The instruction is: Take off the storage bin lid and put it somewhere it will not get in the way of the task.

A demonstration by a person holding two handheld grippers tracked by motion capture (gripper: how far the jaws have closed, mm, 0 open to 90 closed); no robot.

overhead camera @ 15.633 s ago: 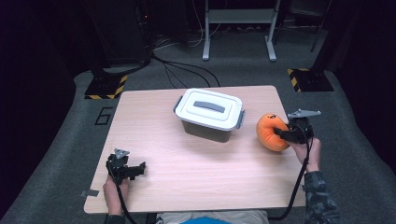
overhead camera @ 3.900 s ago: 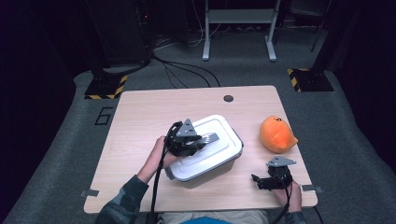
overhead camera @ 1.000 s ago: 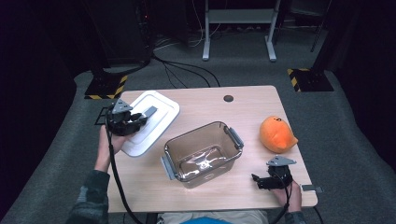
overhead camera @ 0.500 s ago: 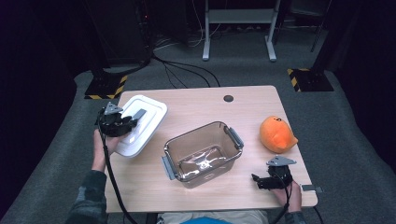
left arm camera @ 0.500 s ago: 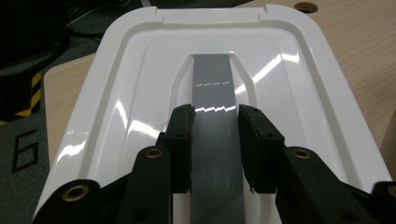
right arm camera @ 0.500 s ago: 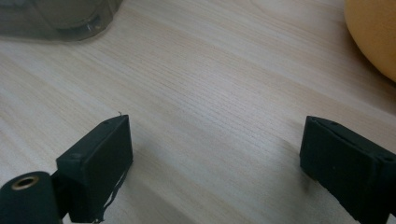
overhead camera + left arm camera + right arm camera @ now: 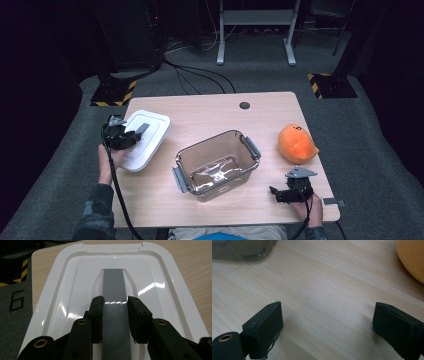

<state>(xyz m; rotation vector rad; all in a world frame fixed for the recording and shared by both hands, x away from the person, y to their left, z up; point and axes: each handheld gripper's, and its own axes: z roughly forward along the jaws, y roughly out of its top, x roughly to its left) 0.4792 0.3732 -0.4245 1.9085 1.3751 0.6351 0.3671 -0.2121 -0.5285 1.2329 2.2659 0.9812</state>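
At the left edge of the tabletop (image 7: 210, 117), the white lid (image 7: 150, 131) lies tilted, its near-left part jutting past the edge over the grey floor (image 7: 55, 170). A grey handle strip (image 7: 113, 290) runs along the lid's middle, and the left tongs (image 7: 115, 312) are clamped on it, one jaw pressed to each long side of the strip. In the high view these tongs (image 7: 131, 135) sit over the lid's left part, with the hand (image 7: 107, 157) and a patterned sleeve (image 7: 95, 215) coming up from the bottom along the tabletop's left side and a black cable trailing back beside the forearm.

Just right of the lid, near the middle of the tabletop, stands the clear box (image 7: 216, 164), uncovered and turned at an angle, with a grey latch at each short end. It is near the lid but apart from it.

Farther right, close to the right edge, lies the orange plush (image 7: 296, 144), well apart from the box. Its curved flank also shows at the upper right in the right gripper view (image 7: 412, 257).

Nearest the person, at the front right corner, the right tongs (image 7: 278, 194) rest low on the wood with a grey plate on top. Their jaws stand wide, with bare wood between them (image 7: 327, 322), and they grip nothing. A small dark hole (image 7: 244, 105) marks the far side of the tabletop.
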